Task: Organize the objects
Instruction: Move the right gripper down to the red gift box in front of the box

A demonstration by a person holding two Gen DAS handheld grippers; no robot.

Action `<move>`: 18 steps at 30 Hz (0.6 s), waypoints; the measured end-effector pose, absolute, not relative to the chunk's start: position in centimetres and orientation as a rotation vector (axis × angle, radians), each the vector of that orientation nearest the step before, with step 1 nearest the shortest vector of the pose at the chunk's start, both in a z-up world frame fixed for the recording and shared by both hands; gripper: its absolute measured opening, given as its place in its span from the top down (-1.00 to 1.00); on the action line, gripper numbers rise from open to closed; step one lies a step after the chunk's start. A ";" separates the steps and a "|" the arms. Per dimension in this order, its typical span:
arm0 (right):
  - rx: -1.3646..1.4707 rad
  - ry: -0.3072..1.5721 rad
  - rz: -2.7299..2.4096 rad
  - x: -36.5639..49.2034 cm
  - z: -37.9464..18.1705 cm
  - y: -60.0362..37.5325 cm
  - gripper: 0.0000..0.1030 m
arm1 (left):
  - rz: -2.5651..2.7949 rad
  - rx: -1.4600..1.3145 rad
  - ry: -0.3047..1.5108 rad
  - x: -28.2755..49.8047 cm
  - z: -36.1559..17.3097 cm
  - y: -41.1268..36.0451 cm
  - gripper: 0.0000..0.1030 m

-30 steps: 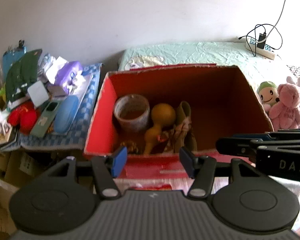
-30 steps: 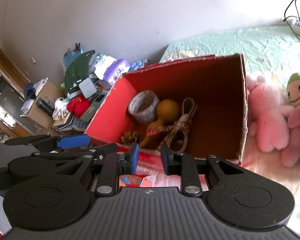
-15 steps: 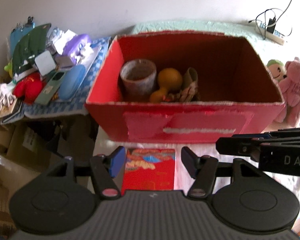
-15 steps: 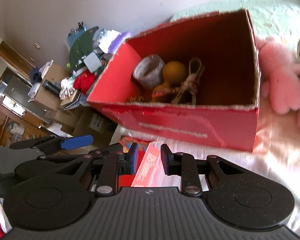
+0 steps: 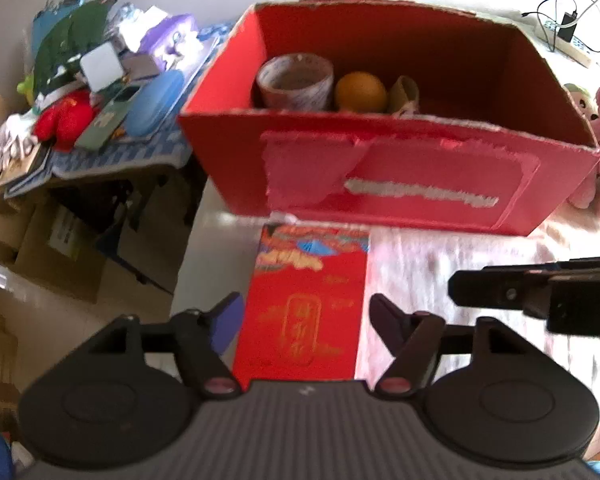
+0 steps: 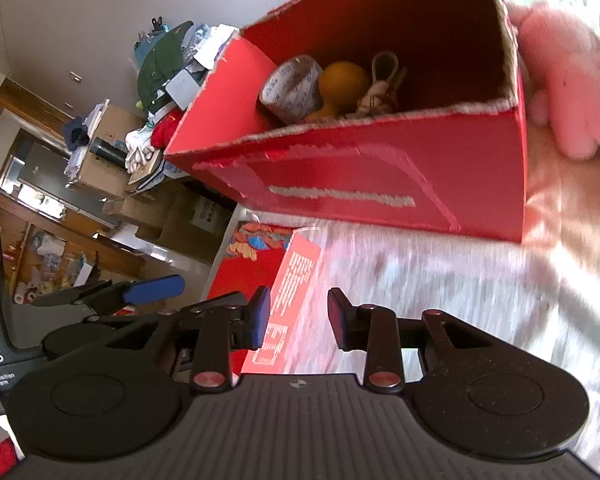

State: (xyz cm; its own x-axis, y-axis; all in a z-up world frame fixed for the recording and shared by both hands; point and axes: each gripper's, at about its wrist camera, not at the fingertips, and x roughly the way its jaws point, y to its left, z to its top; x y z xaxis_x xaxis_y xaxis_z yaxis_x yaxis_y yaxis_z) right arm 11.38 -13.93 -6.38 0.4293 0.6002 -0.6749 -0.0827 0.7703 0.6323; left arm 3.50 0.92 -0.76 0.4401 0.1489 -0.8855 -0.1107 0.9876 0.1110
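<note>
A flat red packet [image 5: 306, 280] with gold print lies on the pale bedcover, just in front of the open red cardboard box [image 5: 400, 176]. Inside the box are a tape roll [image 5: 295, 80], an orange gourd [image 5: 360, 90] and a looped cord [image 5: 404, 98]. My left gripper [image 5: 306, 316] hovers over the packet with its jaws opening. The packet shows between them, and the pads are clear of its edges. My right gripper [image 6: 298, 314] is also opening, above the packet's right side [image 6: 287, 280], and grips nothing. The box [image 6: 360, 176] stands beyond it.
A cluttered side table [image 5: 99, 148] with a blue checked cloth stands left of the box. Pink plush toys [image 6: 564, 92] lie against the box's right side. Cardboard boxes [image 5: 59, 248] sit on the floor to the left. A power strip [image 5: 572, 44] lies at the far right.
Both grippers have sunk and tipped downward from above the box to the bedcover in front of it. The red packet has come into view. Both pairs of jaws have widened.
</note>
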 end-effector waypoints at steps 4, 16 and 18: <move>0.597 1.085 0.451 11.3 -7.5 -14.0 0.32 | 0.157 0.020 1.104 2.7 -1.3 1.4 -0.66; 0.663 1.135 0.422 13.9 -8.3 -11.9 0.08 | 0.017 -0.026 1.172 4.4 -4.1 4.2 -0.78; 0.665 1.154 0.418 14.3 -8.7 -11.3 0.07 | -0.018 -0.043 1.189 4.7 -4.7 4.7 -0.78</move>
